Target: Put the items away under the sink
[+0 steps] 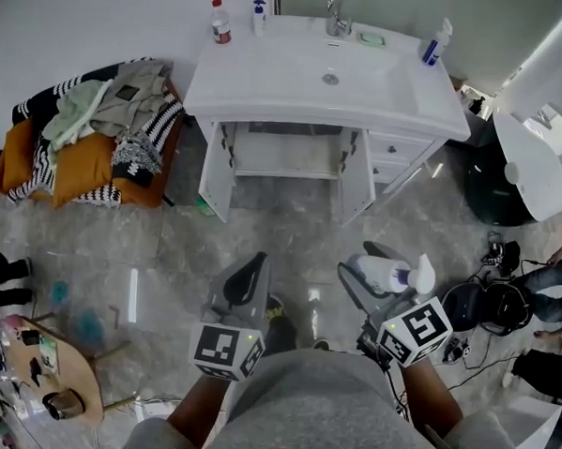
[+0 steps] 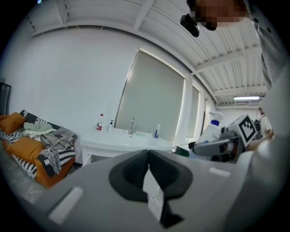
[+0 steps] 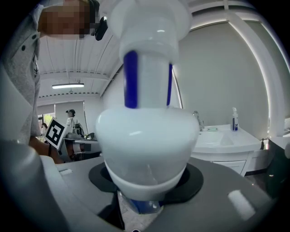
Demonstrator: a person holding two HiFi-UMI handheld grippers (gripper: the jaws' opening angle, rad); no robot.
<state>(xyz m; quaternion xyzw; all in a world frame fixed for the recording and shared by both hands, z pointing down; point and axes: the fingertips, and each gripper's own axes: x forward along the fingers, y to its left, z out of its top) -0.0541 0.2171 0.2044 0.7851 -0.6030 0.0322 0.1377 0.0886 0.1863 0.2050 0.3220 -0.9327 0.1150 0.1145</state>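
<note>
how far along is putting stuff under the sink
Done: the cabinet stands open, though its shelf looks bare. In hand: the right gripper holds a spray bottle; the left gripper is shut and empty. Left: a red-capped bottle, a small bottle and a blue sprayer stand on the sink.

The right gripper (image 3: 146, 201) has its jaws clamped on a white spray bottle (image 3: 147, 131) with blue stripes up its neck, which fills the middle. Behind, at the right, stands a white sink (image 3: 222, 141) with a faucet (image 3: 196, 118) and a small bottle (image 3: 234, 119) on its rim.
</note>
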